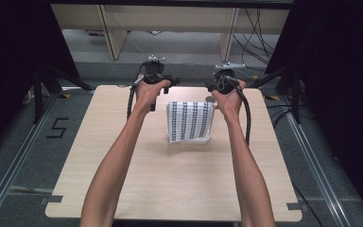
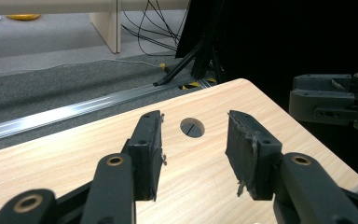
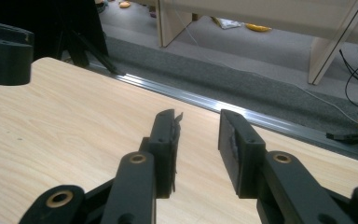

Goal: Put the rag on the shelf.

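Note:
A folded white cloth with dark striped pattern (image 1: 189, 121) lies flat on the light wooden table (image 1: 170, 175), a little beyond its middle. My left gripper (image 1: 169, 83) is held just past the cloth's far left corner, and my right gripper (image 1: 213, 85) just past its far right corner. Both hover above the table's far part, jaws turned toward each other. In the left gripper view my left gripper (image 2: 194, 120) is open with bare tabletop between its jaws. In the right gripper view my right gripper (image 3: 197, 116) is also open and holds nothing.
A round cable hole (image 2: 192, 127) sits in the table near its far edge (image 1: 210, 99). Beyond the table lie a metal floor rail (image 3: 242, 112), grey carpet, wooden furniture legs (image 1: 112, 33) and loose cables (image 1: 257, 33). Dark curtains and stands flank both sides.

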{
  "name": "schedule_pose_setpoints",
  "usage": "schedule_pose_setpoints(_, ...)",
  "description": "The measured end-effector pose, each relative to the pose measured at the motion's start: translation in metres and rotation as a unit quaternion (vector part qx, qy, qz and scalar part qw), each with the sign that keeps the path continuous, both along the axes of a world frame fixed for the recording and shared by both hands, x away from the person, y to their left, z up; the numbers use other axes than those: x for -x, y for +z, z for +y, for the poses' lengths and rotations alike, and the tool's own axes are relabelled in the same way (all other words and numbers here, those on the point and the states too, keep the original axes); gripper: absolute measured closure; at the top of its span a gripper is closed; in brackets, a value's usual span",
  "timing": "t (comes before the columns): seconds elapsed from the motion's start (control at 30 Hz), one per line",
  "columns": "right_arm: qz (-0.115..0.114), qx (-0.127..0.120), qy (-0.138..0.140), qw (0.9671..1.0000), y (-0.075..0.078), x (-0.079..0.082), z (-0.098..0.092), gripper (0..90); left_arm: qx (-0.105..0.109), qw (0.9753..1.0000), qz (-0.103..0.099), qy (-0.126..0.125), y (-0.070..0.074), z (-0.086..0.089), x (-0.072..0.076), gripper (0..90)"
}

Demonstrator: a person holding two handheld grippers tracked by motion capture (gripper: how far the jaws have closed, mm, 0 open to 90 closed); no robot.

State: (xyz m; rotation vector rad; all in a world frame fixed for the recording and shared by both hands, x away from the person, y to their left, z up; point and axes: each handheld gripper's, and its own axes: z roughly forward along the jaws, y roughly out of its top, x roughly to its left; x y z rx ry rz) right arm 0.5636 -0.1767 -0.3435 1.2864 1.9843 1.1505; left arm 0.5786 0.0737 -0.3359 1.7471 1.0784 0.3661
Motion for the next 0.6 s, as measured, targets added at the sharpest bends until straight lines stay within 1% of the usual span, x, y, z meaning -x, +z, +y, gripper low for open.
schedule_pose_setpoints(0.07, -0.002, 0.003, -0.001, 1.0000, 0.001, 0.001, -0.003, 66.5, -0.003, 1.0000, 0.000, -0.002, 0.002, 0.003, 0.002, 54.5)
schedule_pose_setpoints(0.1, -0.006, 0.006, 0.001, 1.0000, 0.003, 0.002, -0.005, 66.3, -0.001, 1.0000, -0.002, -0.002, 0.002, 0.003, 0.003, 54.4)
schedule_pose_setpoints(0.13, -0.005, 0.000, 0.001, 1.0000, 0.004, 0.003, -0.006, 65.9, 0.002, 1.0000, -0.003, -0.003, 0.002, 0.005, 0.004, 54.3)
schedule_pose_setpoints(0.23, -0.003, -0.003, -0.002, 1.0000, 0.009, 0.007, -0.011, 65.1, 0.000, 1.0000, -0.004, -0.006, 0.003, 0.008, 0.007, 53.5)
schedule_pose_setpoints(0.27, -0.008, -0.001, -0.001, 1.0000, 0.010, 0.007, -0.012, 64.8, 0.002, 1.0000, -0.003, -0.007, 0.004, 0.010, 0.009, 53.2)
schedule_pose_setpoints(0.3, -0.009, -0.006, 0.006, 0.9999, 0.012, 0.009, -0.016, 63.8, 0.003, 1.0000, -0.003, -0.009, 0.004, 0.011, 0.010, 52.5)
schedule_pose_setpoints(0.4, -0.011, -0.005, 0.005, 0.9999, 0.013, 0.011, -0.019, 63.2, 0.006, 0.9999, -0.001, -0.015, 0.005, 0.015, 0.014, 51.7)
schedule_pose_setpoints(0.47, -0.012, -0.010, 0.010, 0.9998, 0.013, 0.012, -0.022, 62.4, 0.008, 0.9998, -0.001, -0.018, 0.005, 0.018, 0.016, 51.2)
schedule_pose_setpoints(0.53, -0.007, -0.015, 0.010, 0.9998, 0.012, 0.014, -0.025, 61.8, 0.010, 0.9997, -0.001, -0.023, 0.006, 0.020, 0.020, 50.1)
schedule_pose_setpoints(0.6, -0.009, -0.019, 0.011, 0.9997, 0.010, 0.016, -0.028, 61.2, 0.013, 0.9996, -0.002, -0.025, 0.006, 0.025, 0.024, 49.4)
